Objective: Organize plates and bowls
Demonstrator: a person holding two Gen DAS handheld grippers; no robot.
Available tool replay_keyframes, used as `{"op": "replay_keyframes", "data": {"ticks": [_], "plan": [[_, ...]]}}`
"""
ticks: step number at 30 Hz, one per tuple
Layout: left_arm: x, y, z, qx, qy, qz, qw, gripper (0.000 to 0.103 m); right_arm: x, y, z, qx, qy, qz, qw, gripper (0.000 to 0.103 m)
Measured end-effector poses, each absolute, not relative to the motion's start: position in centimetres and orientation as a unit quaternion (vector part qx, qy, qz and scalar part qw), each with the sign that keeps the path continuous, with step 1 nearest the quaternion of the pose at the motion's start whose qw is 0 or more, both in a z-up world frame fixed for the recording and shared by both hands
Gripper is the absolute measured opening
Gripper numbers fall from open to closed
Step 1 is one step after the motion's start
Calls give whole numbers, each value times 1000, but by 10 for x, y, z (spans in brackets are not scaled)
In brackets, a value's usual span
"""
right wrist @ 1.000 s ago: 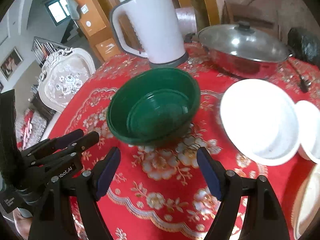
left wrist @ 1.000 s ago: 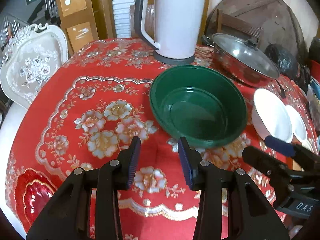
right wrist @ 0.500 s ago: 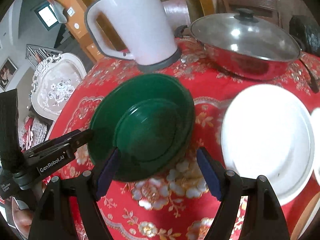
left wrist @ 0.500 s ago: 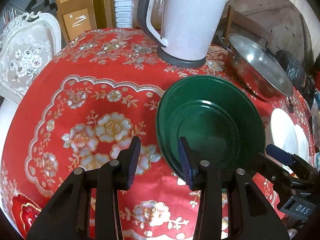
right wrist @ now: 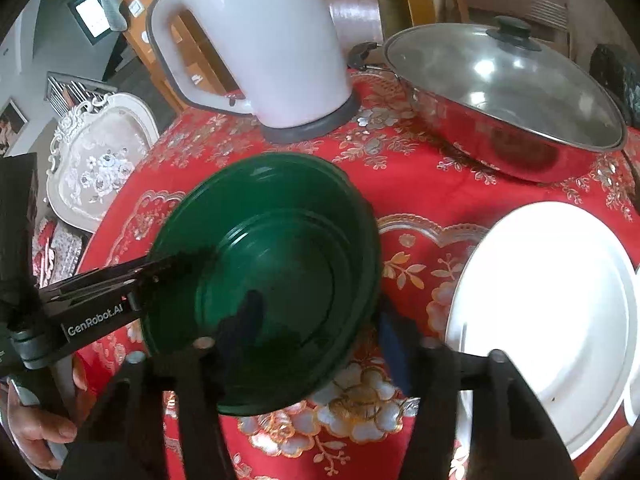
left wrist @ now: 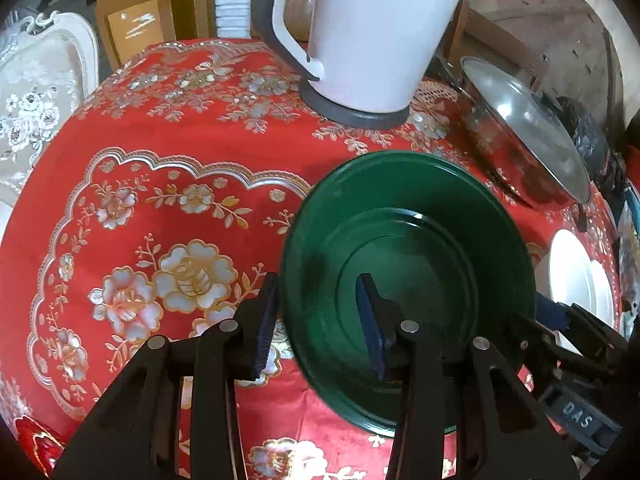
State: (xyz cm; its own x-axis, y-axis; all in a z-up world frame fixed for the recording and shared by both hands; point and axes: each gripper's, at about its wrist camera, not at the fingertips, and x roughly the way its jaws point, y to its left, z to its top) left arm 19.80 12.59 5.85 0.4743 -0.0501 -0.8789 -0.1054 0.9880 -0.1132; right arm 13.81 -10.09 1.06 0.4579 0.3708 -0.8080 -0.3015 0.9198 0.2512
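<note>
A dark green bowl (left wrist: 420,220) (right wrist: 280,208) sits on the red flowered tablecloth (left wrist: 160,152). My left gripper (left wrist: 318,320) straddles the bowl's left rim, one finger outside against the wall and the other inside, away from the wall. It stands open. My right gripper (right wrist: 316,328) straddles the right rim; its jaws are closing, blurred, with the bowl's wall between them and the inner finger still off the wall. In each view the other gripper shows at the opposite rim. A white plate (right wrist: 540,320) (left wrist: 572,276) lies to the bowl's right.
A white electric kettle (left wrist: 372,32) (right wrist: 260,40) stands just behind the bowl. A steel wok with a glass lid (right wrist: 500,88) (left wrist: 528,140) sits at the back right. A red glass dish (left wrist: 36,448) lies at the near left edge. An ornate white chair (right wrist: 100,160) stands beyond the table.
Both grippers have moved forward and down onto the green bowl, from in front of it to straddling its rims. The right gripper's jaws have narrowed.
</note>
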Motion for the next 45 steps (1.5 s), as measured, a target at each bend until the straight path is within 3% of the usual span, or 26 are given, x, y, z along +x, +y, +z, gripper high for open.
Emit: {"op": "replay_keyframes", "data": {"ticks": [1,2,4,22,33,45], "plan": [[198,126,59,-65,508,25,858,36,138,-102,11,33,480,197,854,37],[198,127,59,-61,506,29,860,27,138,-103,11,34,478,198,855,35],[198,129,57,-55,507,32,859,20,136,-105,12,35,475,201,856,35],[158,134,78,-60,494,29,867,20,110,-95,34,4,447,204,871,35],[92,154,114,-62,459,39,886,20,62,-73,55,-22,424,227,877,35],[-4,227,139,-90,429,86,895,20,5,-7,73,-51,399,303,864,36]]}}
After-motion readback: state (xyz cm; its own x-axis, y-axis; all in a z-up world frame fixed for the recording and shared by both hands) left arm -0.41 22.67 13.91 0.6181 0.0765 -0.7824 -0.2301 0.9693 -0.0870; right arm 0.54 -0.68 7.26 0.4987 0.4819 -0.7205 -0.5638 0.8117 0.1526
